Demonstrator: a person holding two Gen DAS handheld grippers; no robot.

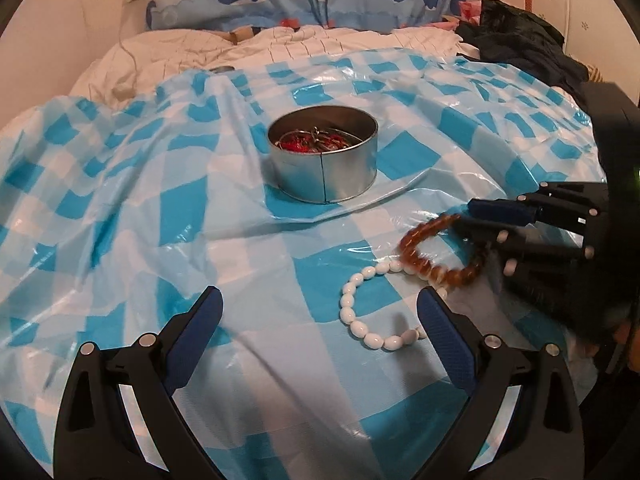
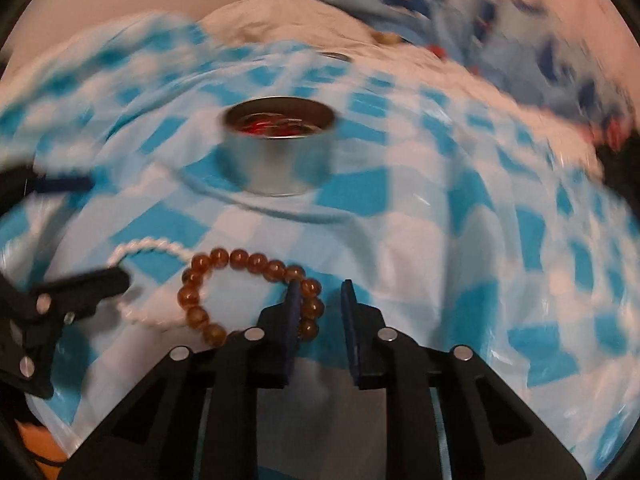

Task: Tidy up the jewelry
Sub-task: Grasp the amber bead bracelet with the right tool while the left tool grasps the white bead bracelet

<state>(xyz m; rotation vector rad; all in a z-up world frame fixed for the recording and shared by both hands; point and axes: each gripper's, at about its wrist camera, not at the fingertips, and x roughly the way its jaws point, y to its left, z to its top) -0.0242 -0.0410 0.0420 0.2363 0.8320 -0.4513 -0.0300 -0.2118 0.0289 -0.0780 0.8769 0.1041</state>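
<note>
Right wrist view: amber bracelet (image 2: 248, 296) lies just left of the narrowly open, empty right tool (image 2: 320, 286).

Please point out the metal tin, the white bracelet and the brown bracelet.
metal tin (image 1: 324, 172), left wrist view, front wall.
white bracelet (image 1: 354, 320), left wrist view, a left-side bead.
brown bracelet (image 2: 240, 257), right wrist view, a top bead.

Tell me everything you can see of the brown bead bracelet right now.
The brown bracelet is a closed loop of round, glossy, see-through amber beads, lying flat on the blue-checked plastic sheet, nearer the cameras than the metal tin. Its one side overlaps the white bracelet. The right tongs are at its other side, one finger inside the loop, jaws narrow; no bead sits visibly in the gap.
</note>
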